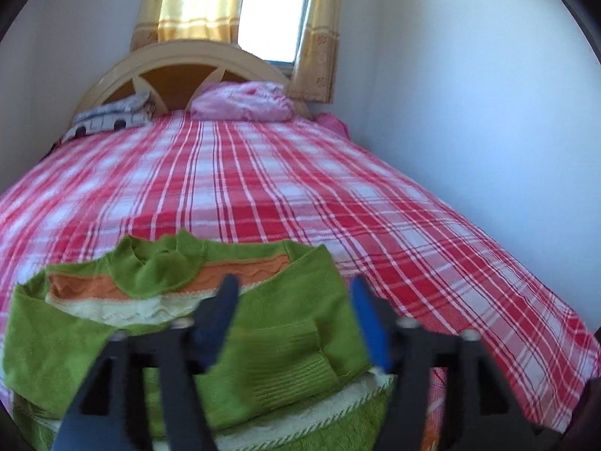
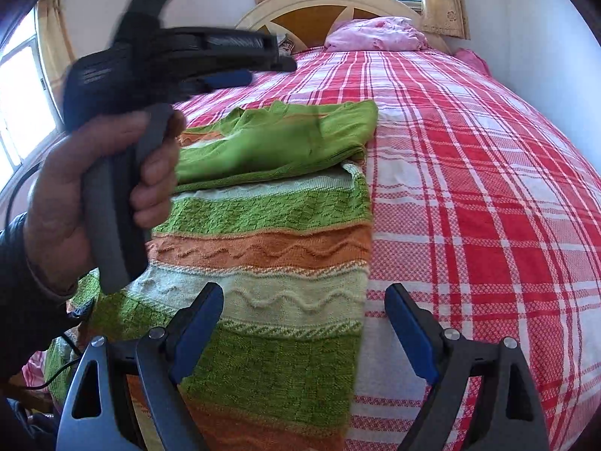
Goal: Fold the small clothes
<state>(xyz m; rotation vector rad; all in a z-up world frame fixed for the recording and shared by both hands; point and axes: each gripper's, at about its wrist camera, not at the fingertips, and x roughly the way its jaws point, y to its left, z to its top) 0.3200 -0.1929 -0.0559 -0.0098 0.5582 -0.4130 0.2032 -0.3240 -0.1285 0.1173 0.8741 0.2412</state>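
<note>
A small knitted sweater [image 2: 270, 240], green with orange and cream wavy bands, lies on the red plaid bed [image 2: 469, 195]. Its green sleeves are folded across the chest [image 2: 278, 143]. In the left wrist view the sweater [image 1: 263, 338] fills the lower left, collar away from me. My left gripper [image 1: 293, 293] is open and hovers above the folded sleeve, holding nothing; it also shows, blurred, in the right wrist view [image 2: 240, 75] above the sweater's top. My right gripper [image 2: 304, 304] is open and empty over the sweater's lower right edge.
The plaid sheet [image 1: 300, 188] stretches to a cream headboard [image 1: 176, 60]. A pink bundle [image 1: 244, 107] and a patterned pillow [image 1: 109, 118] lie at the head. A white wall [image 1: 488, 112] runs along the bed's right side. A curtained window [image 1: 274, 11] is behind.
</note>
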